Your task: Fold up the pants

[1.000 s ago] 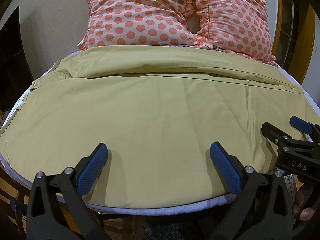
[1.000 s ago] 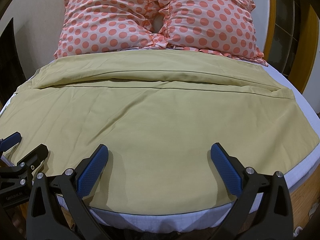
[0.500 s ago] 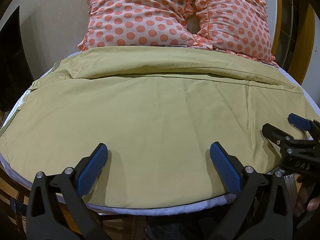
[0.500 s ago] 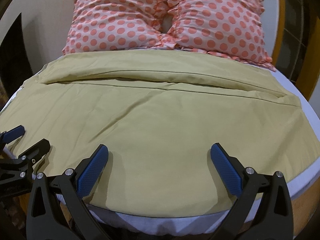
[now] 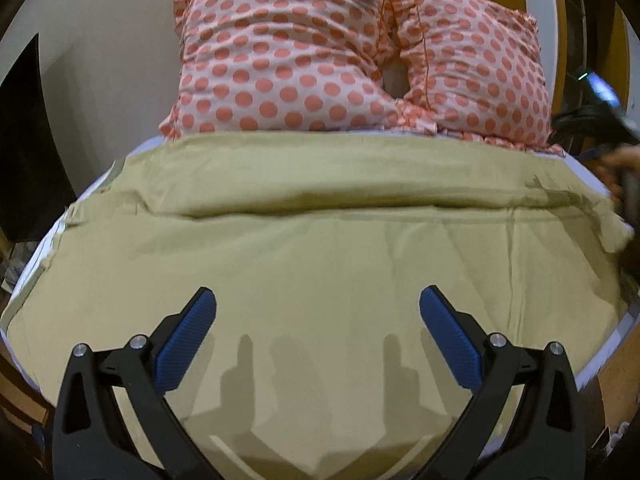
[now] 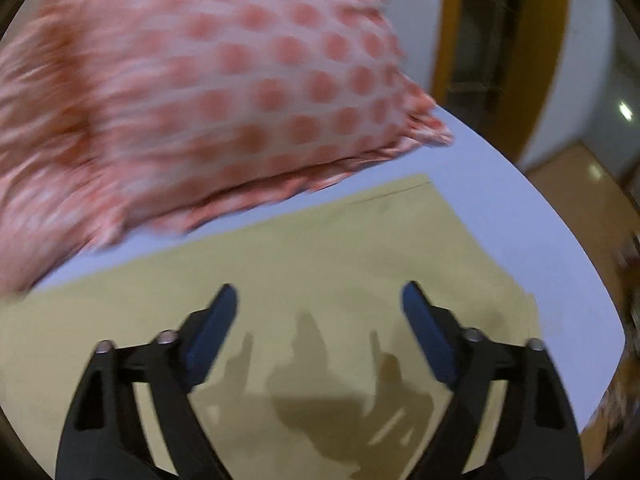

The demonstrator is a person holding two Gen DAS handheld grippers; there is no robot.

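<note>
Large khaki pants lie spread flat over the bed, with a long fold line across the far part. My left gripper is open and empty, low over the near middle of the pants. My right gripper is open and empty over the far right corner of the pants, close to the pillow; the view is motion-blurred. In the left wrist view the right gripper's body shows blurred at the far right edge.
Two pink polka-dot pillows lie at the head of the bed, the right one just beyond my right gripper. A white sheet borders the pants. A wooden door frame stands to the right.
My right gripper has swung from the near edge of the bed to the far right corner of the pants by the pillow. My left gripper has moved forward over the pants.
</note>
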